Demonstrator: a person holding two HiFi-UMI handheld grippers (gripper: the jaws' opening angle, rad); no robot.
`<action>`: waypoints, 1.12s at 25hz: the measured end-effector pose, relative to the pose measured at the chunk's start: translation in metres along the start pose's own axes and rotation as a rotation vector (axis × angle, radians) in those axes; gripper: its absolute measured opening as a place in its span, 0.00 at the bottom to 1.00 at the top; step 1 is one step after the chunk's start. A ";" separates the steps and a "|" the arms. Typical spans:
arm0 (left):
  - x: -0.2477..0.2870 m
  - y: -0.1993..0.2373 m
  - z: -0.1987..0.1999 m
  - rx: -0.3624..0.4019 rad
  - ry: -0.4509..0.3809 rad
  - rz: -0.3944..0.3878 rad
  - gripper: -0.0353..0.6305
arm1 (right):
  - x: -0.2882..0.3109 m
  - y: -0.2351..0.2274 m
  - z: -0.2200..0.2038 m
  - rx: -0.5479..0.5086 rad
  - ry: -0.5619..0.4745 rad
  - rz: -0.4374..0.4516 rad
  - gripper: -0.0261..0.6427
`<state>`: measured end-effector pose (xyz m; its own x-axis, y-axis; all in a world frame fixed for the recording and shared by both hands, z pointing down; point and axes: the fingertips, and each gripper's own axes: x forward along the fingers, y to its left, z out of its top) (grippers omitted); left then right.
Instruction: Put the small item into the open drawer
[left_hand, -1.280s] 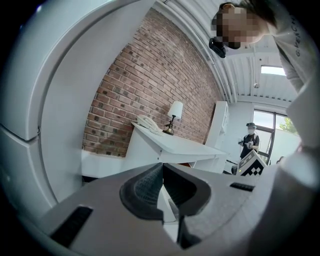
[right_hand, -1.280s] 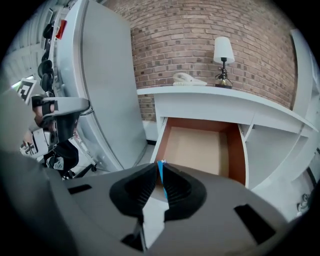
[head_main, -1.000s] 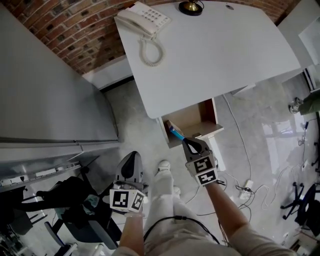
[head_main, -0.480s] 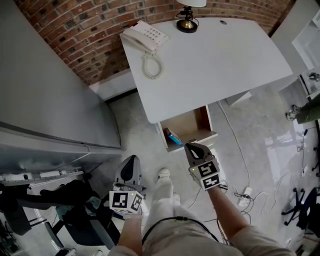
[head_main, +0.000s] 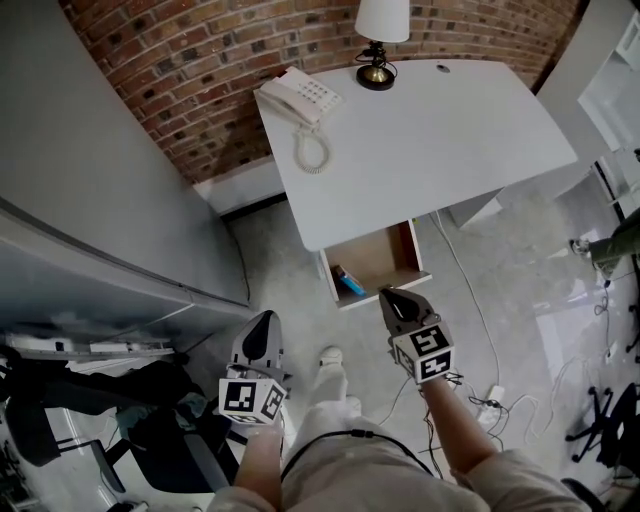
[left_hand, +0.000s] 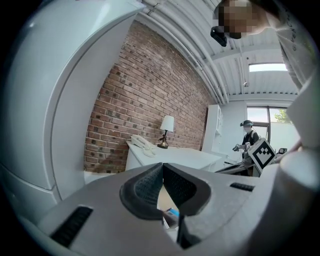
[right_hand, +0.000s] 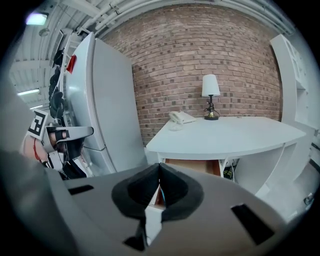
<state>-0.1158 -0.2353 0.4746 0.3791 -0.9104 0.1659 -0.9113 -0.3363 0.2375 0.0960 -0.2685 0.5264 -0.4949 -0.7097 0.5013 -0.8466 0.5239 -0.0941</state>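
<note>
A brick wall (head_main: 200, 90) and a pale floor (head_main: 280, 250) are seen round a white desk (head_main: 450, 130), on which a telephone (head_main: 303, 97) and a lamp (head_main: 380, 30) are set. Under it, the small blue item (head_main: 349, 281) is lodged in the open drawer (head_main: 385, 255), at its front left. The right gripper (head_main: 386, 294) is held just before the drawer front and the left gripper (head_main: 265, 316) well apart, both closed on nothing and clear of the item.

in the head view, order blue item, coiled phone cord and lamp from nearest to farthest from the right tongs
From the right tongs:
1. blue item, in the open drawer.
2. coiled phone cord, left side of the desk top.
3. lamp, far edge by the brick wall.
</note>
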 end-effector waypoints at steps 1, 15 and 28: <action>-0.003 0.001 0.003 0.003 -0.005 0.001 0.06 | -0.003 0.001 0.003 0.000 -0.008 0.001 0.05; -0.048 -0.002 0.047 0.027 -0.081 0.028 0.06 | -0.059 0.022 0.054 0.003 -0.191 0.020 0.05; -0.099 -0.016 0.089 0.098 -0.166 0.040 0.06 | -0.117 0.043 0.079 -0.005 -0.314 0.024 0.05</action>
<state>-0.1531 -0.1613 0.3697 0.3175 -0.9482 0.0112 -0.9396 -0.3130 0.1384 0.1016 -0.2002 0.3958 -0.5517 -0.8075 0.2088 -0.8333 0.5440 -0.0983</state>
